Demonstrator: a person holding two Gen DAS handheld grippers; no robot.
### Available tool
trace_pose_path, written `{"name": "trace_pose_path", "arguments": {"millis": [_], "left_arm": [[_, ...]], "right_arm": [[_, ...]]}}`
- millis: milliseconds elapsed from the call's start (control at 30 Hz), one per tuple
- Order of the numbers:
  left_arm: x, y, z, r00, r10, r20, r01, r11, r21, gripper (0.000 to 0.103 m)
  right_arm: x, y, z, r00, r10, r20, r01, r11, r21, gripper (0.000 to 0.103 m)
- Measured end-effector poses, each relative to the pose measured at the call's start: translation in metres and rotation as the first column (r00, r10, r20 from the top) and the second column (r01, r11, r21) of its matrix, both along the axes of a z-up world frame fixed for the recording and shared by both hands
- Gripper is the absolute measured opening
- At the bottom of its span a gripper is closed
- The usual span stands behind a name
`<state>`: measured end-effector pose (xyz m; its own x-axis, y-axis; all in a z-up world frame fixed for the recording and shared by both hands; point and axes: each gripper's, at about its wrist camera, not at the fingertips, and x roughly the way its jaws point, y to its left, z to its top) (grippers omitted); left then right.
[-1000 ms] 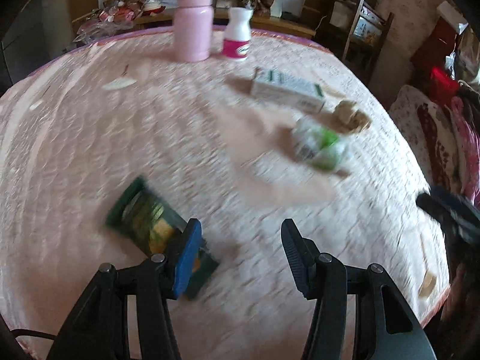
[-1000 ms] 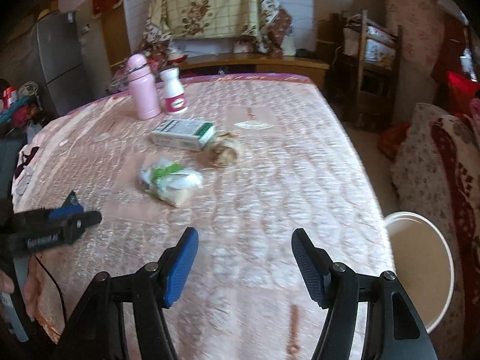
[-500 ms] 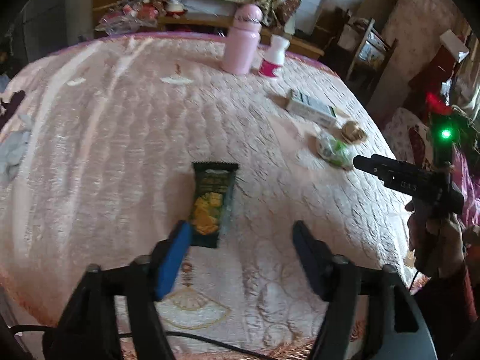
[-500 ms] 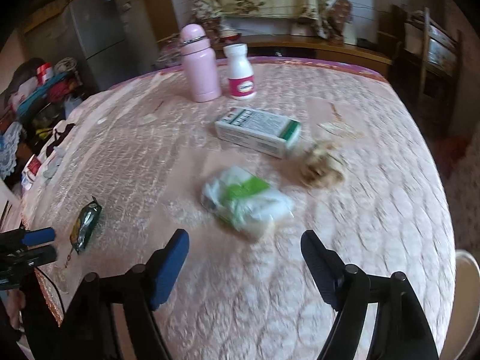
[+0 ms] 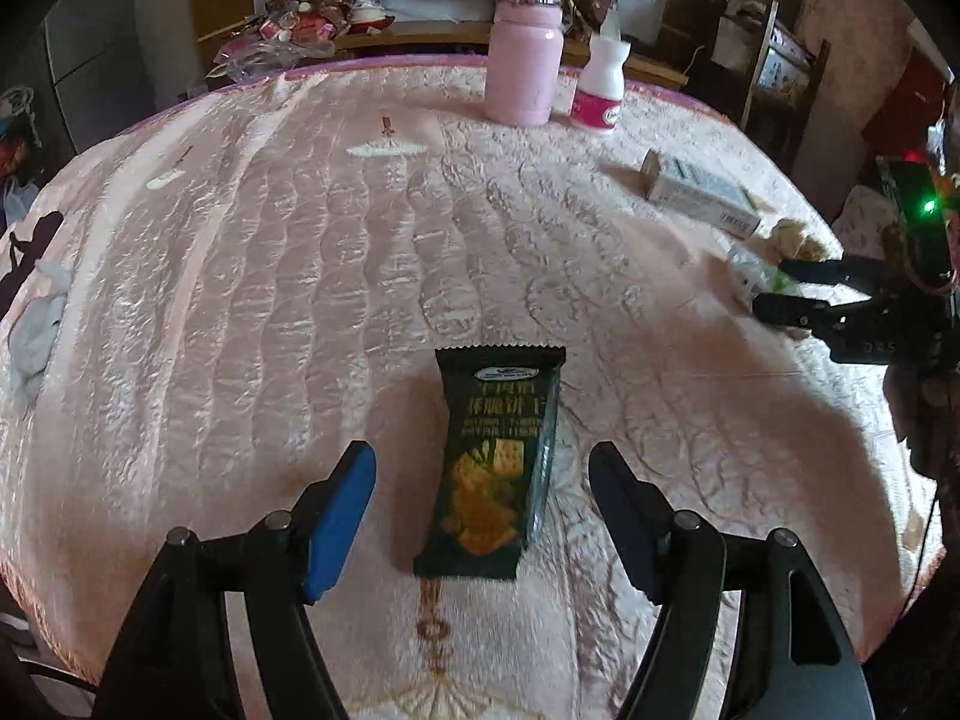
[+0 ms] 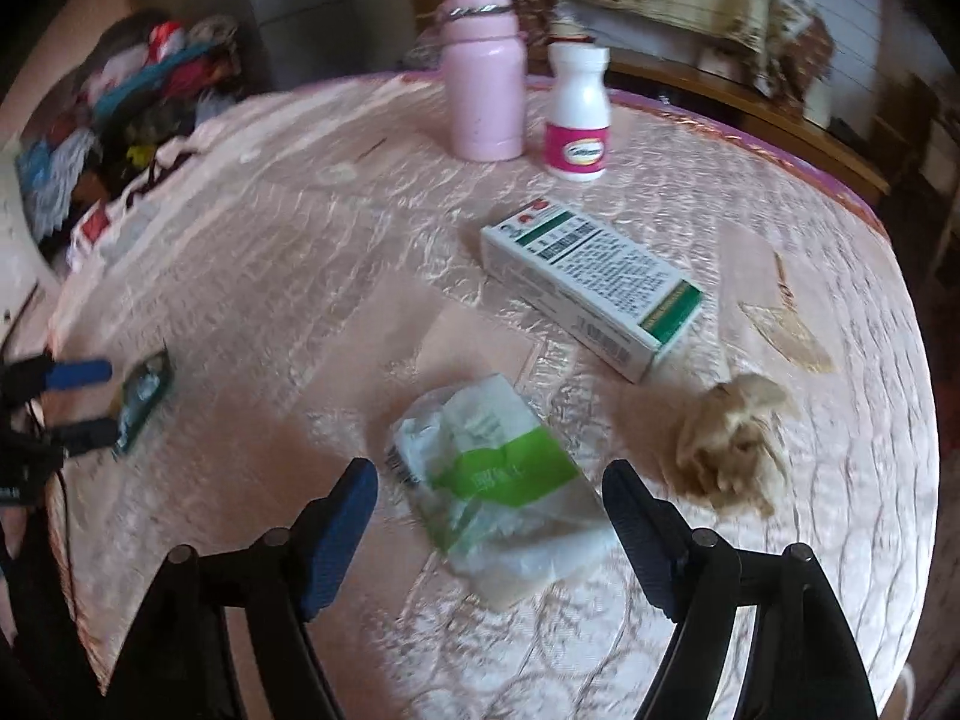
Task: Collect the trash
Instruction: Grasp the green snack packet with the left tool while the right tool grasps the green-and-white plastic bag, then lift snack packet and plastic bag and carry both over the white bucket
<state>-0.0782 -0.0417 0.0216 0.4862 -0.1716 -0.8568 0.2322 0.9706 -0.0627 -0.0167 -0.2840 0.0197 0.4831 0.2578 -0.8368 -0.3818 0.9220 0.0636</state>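
Observation:
A dark green cracker packet point(image 5: 495, 462) lies flat on the pink tablecloth, between the spread fingers of my open left gripper point(image 5: 483, 483). It also shows in the right wrist view point(image 6: 144, 399) by the left gripper point(image 6: 78, 399). A crumpled white and green wrapper point(image 6: 498, 480) lies between the spread fingers of my open right gripper point(image 6: 489, 501). A beige crumpled tissue point(image 6: 729, 438) lies just right of it. The right gripper point(image 5: 780, 288) shows at the right of the left wrist view, over the wrapper point(image 5: 750, 273).
A white and green box point(image 6: 591, 282) lies behind the wrapper. A pink flask point(image 6: 483, 69) and a white pill bottle point(image 6: 579, 114) stand at the back. The table edge point(image 5: 420, 702) runs close below the left gripper. Clothes point(image 6: 120, 114) pile at the left.
Both grippers have moved in toward their items. The packet now lies between the left fingers and the wrapper between the right fingers. Both stay open.

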Motion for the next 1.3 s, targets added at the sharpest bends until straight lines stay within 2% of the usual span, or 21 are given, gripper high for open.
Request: {"name": "trace_pose_path", "arguments": {"millis": [100, 133, 167, 200, 233, 267, 300, 333, 633, 800, 1300], "left_arm": [[0.005, -0.003, -0.007, 1.000, -0.006, -0.014, 0.006, 1.000, -0.002, 0.074], [0.006, -0.003, -0.008, 1.000, -0.004, -0.016, 0.004, 1.000, -0.001, 0.074], [0.007, -0.003, -0.008, 1.000, -0.003, -0.014, 0.003, 1.000, -0.006, 0.066], [0.007, -0.003, -0.008, 1.000, -0.006, -0.018, 0.006, 1.000, -0.021, 0.057], [0.007, -0.004, -0.008, 1.000, -0.007, -0.026, 0.007, 1.000, -0.023, 0.040], [0.007, -0.005, -0.008, 1.000, 0.000, -0.020, 0.000, 1.000, -0.011, 0.036], [0.007, -0.005, -0.007, 1.000, -0.002, -0.018, 0.001, 1.000, -0.017, 0.031], [0.006, -0.007, -0.007, 0.999, -0.014, -0.031, 0.013, 0.999, -0.037, 0.027], [-0.017, -0.038, 0.022, 0.997, -0.076, 0.025, 0.079, 0.992, -0.100, 0.025], [-0.028, -0.069, 0.030, 0.992, -0.124, 0.036, 0.127, 0.986, -0.105, 0.025], [-0.060, -0.178, 0.046, 0.948, -0.305, 0.094, 0.313, 0.946, -0.082, 0.025]], "right_arm": [[0.009, 0.002, -0.009, 1.000, 0.005, -0.014, -0.005, 1.000, -0.017, 0.080], [0.009, 0.002, -0.009, 1.000, -0.002, 0.005, 0.002, 1.000, -0.022, 0.080], [0.007, 0.002, -0.008, 1.000, -0.009, 0.011, 0.009, 1.000, -0.022, 0.079], [0.006, 0.002, -0.008, 1.000, -0.026, 0.012, 0.027, 0.999, -0.022, 0.073], [0.002, 0.003, -0.008, 0.999, -0.046, 0.022, 0.046, 0.998, -0.032, 0.061], [-0.003, 0.004, -0.006, 0.998, -0.058, 0.035, 0.059, 0.997, -0.043, 0.053], [-0.008, 0.005, -0.004, 0.997, -0.066, 0.032, 0.067, 0.997, -0.030, 0.049], [-0.013, 0.004, -0.003, 0.997, -0.072, 0.025, 0.072, 0.997, -0.005, 0.041], [-0.083, -0.005, 0.022, 0.978, -0.197, 0.067, 0.190, 0.977, 0.097, 0.039], [-0.118, -0.022, 0.036, 0.957, -0.276, 0.088, 0.262, 0.954, 0.144, 0.039], [-0.178, -0.088, 0.048, 0.887, -0.446, 0.122, 0.431, 0.892, 0.133, 0.039]]}}
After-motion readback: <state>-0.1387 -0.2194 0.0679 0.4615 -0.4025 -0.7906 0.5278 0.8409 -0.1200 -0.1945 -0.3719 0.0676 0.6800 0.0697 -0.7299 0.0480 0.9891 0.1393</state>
